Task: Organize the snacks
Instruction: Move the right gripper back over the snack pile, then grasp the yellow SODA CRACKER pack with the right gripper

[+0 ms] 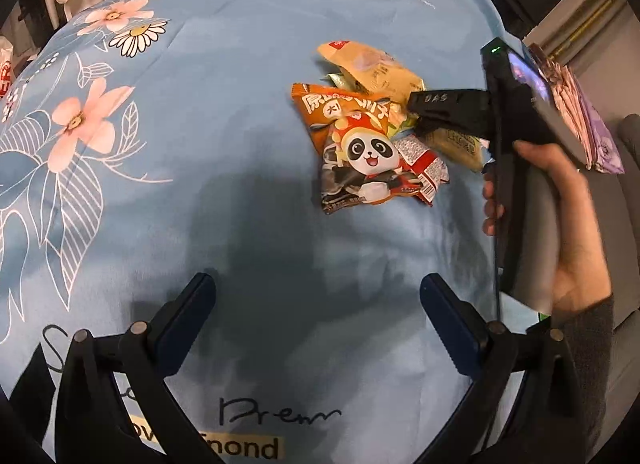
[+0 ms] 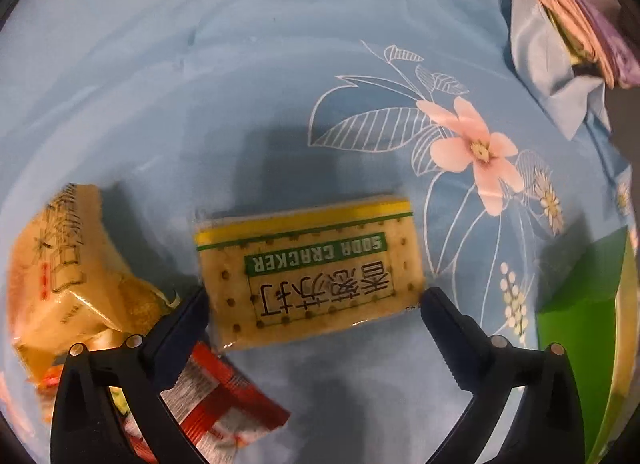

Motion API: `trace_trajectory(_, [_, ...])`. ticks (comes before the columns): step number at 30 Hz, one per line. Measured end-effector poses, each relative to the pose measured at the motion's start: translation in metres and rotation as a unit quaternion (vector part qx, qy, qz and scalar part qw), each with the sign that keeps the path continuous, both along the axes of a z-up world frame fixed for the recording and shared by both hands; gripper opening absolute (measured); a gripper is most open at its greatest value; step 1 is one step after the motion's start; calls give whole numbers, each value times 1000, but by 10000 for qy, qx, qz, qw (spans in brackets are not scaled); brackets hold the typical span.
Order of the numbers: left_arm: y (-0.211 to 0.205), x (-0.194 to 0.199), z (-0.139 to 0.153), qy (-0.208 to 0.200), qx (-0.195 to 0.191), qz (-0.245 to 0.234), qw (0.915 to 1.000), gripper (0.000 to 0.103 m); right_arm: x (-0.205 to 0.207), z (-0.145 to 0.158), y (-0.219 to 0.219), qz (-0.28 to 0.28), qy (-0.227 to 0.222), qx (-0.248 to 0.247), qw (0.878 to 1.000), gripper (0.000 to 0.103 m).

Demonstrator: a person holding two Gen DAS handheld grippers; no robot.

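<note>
Blue cotton bedsheet (image 1: 248,75), printed with pink flowers and white leaves, covers the whole surface, and everything else can be placed from the soda cracker packet (image 2: 310,270) lying flat on it. In the left wrist view the left gripper (image 1: 318,290) hangs over bare sheet well to the left of the snack pile, its jaws wide apart with nothing between them. Beyond it sits the pile: an orange panda bag (image 1: 356,151) on top, a pale yellow bag (image 1: 372,63) behind it, a red wrapper (image 1: 426,169) at its right edge. A hand (image 1: 560,232) holds the right gripper (image 2: 314,304) just right of that pile. In the right wrist view this gripper's jaws stand wide open, one tip on each side of the cracker packet's near edge; whether the pads touch it is hard to tell. Left of the packet lies a yellow bag (image 2: 68,276), a red wrapper below it, and far right a green box (image 2: 580,304).
</note>
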State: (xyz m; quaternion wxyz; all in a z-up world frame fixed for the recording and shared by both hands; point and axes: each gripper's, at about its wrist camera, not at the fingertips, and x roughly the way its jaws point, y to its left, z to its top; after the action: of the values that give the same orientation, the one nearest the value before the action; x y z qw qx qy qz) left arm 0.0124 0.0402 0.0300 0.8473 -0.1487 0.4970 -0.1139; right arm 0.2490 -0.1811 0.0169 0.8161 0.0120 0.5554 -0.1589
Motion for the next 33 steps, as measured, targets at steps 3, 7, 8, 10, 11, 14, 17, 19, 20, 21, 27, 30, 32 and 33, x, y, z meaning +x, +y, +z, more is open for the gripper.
trace_trajectory(3, [0, -1, 2, -39, 99, 0, 9999, 102, 0, 0, -7, -190, -202, 325, 9991, 102])
trace_trajectory(7, [1, -1, 2, -2, 88, -37, 10000, 102, -10, 5, -21, -151, -434, 815, 9956, 87])
trace_trajectory(8, [1, -2, 2, -4, 80, -44, 10000, 102, -15, 7, -21, -10, -417, 739, 9964, 78])
trace_trajectory(10, [2, -2, 4, -36, 77, -46, 10000, 102, -24, 12, -23, 156, -418, 871, 9952, 65])
trace_trajectory(11, [4, -4, 6, -74, 71, -24, 9999, 102, -30, 14, -26, 237, -420, 991, 9939, 57])
trace_trajectory(14, [6, -6, 6, -78, 22, 45, 10000, 102, -45, 17, -34, 387, -370, 1243, 9908, 39])
trace_trajectory(17, [6, -8, 3, 49, -90, 54, 9999, 102, -61, 20, -42, 464, -324, 1495, 9871, 31])
trace_trajectory(19, [3, -8, 2, 110, -113, 31, 9999, 102, -65, 22, -57, 401, -302, 1762, 9831, 31])
trace_trajectory(20, [1, -9, 3, 110, -100, 31, 9999, 102, -65, 25, -66, 270, -303, 1945, 9801, 31])
trace_trajectory(21, [-1, -10, 3, 98, -78, 33, 9999, 102, -67, 26, -70, 156, -324, 2074, 9776, 32])
trace_trajectory(27, [-17, -4, 3, 118, -118, -91, 9998, 102, -39, 36, -99, -486, -585, 2337, 9693, 78])
trace_trajectory(30, [-19, 0, 5, 84, -201, -48, 9998, 102, -22, 31, -82, -688, -563, 2402, 9667, 78])
trace_trajectory(32, [-19, 1, 7, 11, -189, -62, 9998, 102, -7, 19, -78, -900, -422, 2539, 9621, 80])
trace_trajectory(33, [-19, 1, 8, -12, -142, -73, 9999, 102, 0, 18, -78, -1103, -493, 2485, 9611, 87])
